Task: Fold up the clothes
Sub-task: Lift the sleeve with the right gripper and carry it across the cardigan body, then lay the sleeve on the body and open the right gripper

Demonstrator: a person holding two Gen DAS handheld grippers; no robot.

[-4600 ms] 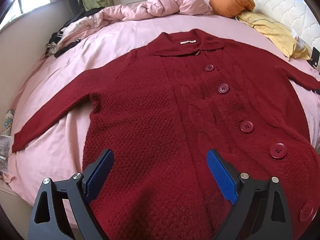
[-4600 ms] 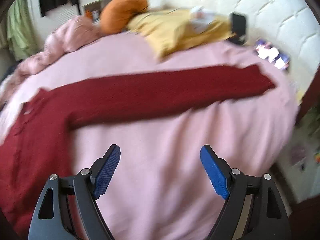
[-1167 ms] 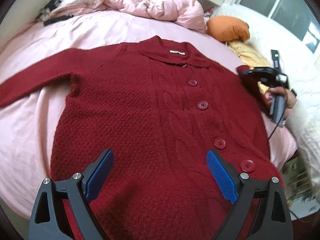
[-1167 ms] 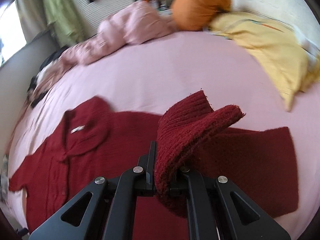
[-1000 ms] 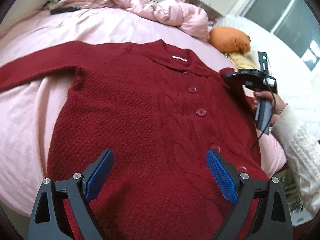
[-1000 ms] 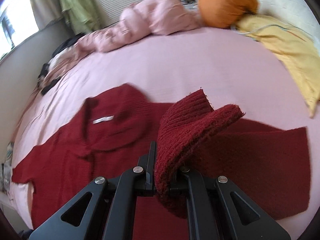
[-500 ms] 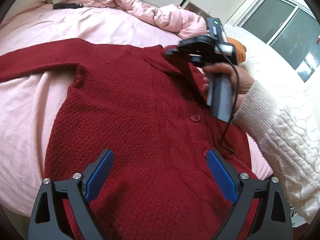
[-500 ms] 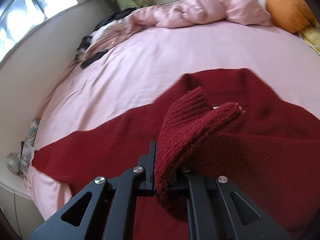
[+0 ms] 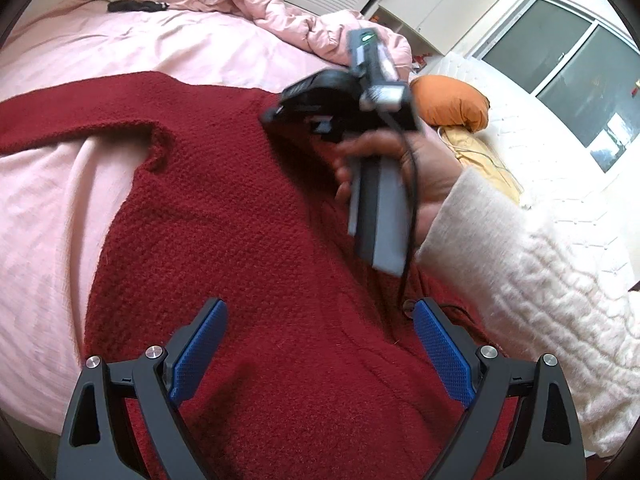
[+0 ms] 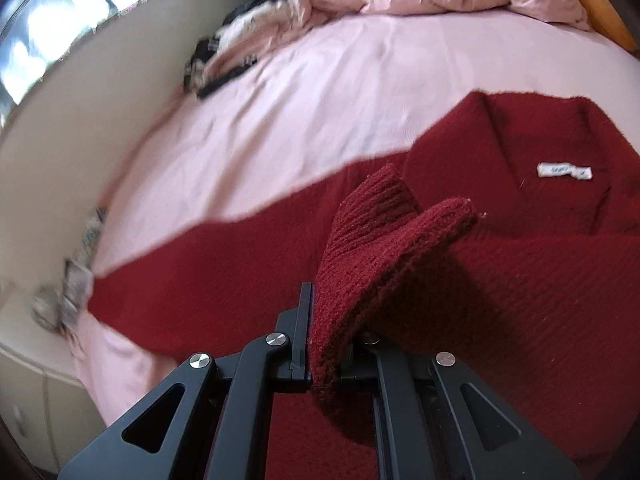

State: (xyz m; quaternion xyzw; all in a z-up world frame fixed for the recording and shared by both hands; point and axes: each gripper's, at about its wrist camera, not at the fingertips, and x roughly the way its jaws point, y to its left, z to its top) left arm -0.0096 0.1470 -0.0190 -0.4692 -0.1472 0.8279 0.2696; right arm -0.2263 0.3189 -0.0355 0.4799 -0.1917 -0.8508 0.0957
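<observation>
A dark red knitted cardigan [image 9: 248, 216] lies flat on the pink bed sheet [image 9: 44, 208], its left sleeve [image 9: 60, 120] stretched out to the side. My left gripper [image 9: 320, 354] hovers open over the hem, nothing between its blue pads [image 9: 198, 354]. A hand in a cream knitted sleeve [image 9: 540, 300] holds my right gripper [image 9: 270, 115] above the chest of the cardigan. In the right wrist view that right gripper [image 10: 328, 320] is shut on the ribbed cuff [image 10: 392, 232] of the other sleeve, which drapes back over the body. The collar with its white label [image 10: 564, 171] lies just ahead to the right.
A bunched pink duvet [image 9: 280, 12] and dark clothes [image 9: 136, 4] lie at the far side of the bed. An orange pillow [image 9: 452, 104] and a yellow cloth [image 9: 476, 148] sit by the white padded headboard [image 9: 560, 184]. A beige wall [image 10: 80, 120] borders the bed.
The right gripper has carried the sleeve cuff leftwards, from the bed's right side across the cardigan's front to near the collar. The left gripper has stayed open over the hem.
</observation>
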